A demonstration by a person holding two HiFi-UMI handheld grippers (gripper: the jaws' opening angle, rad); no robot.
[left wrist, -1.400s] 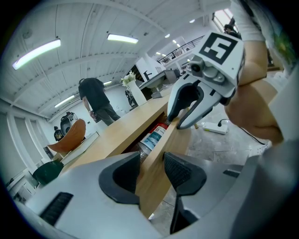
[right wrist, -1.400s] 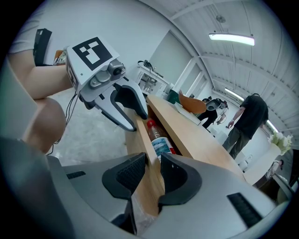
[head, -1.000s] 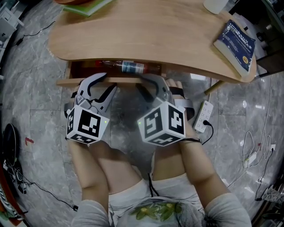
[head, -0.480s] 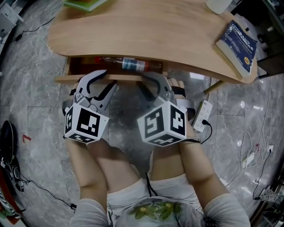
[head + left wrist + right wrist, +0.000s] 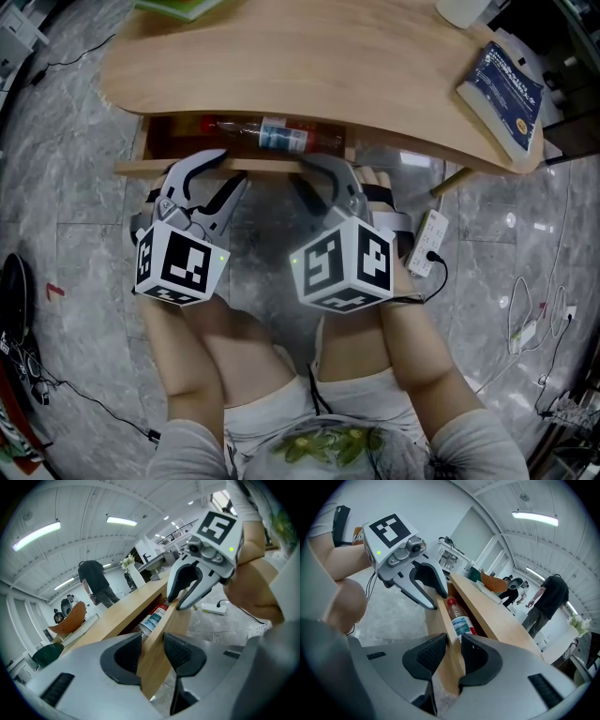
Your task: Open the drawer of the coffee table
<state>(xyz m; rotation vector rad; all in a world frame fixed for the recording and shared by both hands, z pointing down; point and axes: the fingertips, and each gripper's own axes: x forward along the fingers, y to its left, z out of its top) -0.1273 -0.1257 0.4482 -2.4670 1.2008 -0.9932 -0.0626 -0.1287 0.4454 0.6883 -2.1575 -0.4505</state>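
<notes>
Left gripper [image 5: 232, 171] and right gripper [image 5: 296, 171] clamp the front of the drawer [image 5: 141, 169], ajar at 12 o'clock under the coffee table [image 5: 300, 66]; an uneven pull would likely jam it or break the grip.

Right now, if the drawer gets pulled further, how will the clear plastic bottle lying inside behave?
Likely rolls or slides: the clear plastic bottle lies on its side along the wooden drawer front. Probably light, though its fill level can't be told.
</notes>
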